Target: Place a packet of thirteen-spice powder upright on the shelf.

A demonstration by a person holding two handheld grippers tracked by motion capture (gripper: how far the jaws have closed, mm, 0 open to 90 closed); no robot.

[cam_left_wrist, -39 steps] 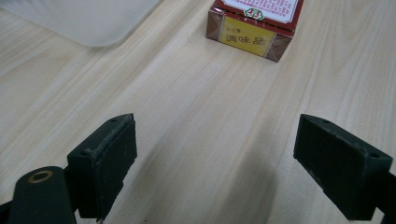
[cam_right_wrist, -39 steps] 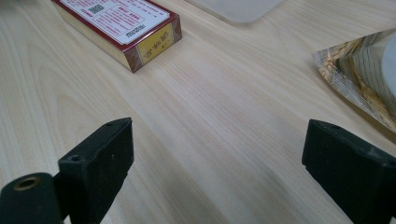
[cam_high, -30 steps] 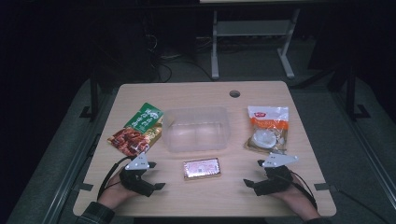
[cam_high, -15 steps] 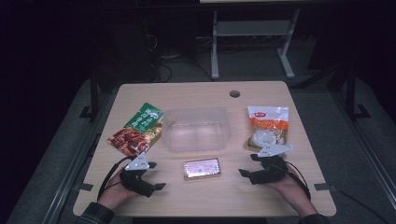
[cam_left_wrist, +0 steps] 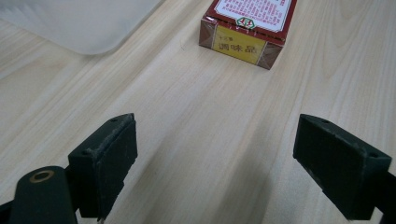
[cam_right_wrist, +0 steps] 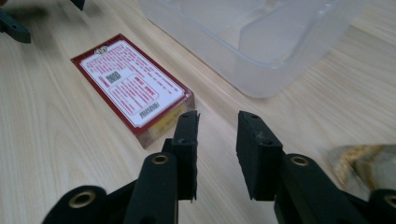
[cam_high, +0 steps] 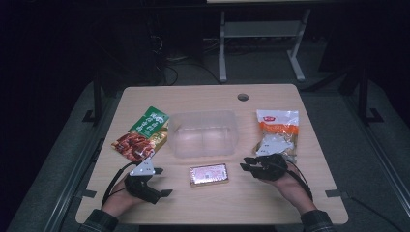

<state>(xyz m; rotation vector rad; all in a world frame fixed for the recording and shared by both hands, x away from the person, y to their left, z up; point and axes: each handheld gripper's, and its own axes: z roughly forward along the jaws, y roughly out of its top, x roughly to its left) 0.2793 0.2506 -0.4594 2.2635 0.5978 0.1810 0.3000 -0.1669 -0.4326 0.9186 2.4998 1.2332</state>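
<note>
Right gripper [cam_high: 246, 166] nearer red box [cam_high: 208, 174], fingers just closing, empty

Box [cam_high: 209, 174]: dark red w/ white label, red print, yellow end panel. Container [cam_high: 205, 133]: clear, colourless; left pouch [cam_high: 142, 134]: green top, red-brown food pic. Right pouch [cam_high: 277, 131]: white w/ orange band; table [cam_high: 193, 99]: pale wood grain; grippers black.

The high view looks forward and down from above the table's [cam_high: 270, 99] near edge, taking in the whole top. The left gripper view sits low and close, with the red box [cam_left_wrist: 247, 25] at upper centre. The right gripper view, equally near, shares that box [cam_right_wrist: 133, 84] at left and the clear tub [cam_right_wrist: 252, 42] at upper right.
</note>
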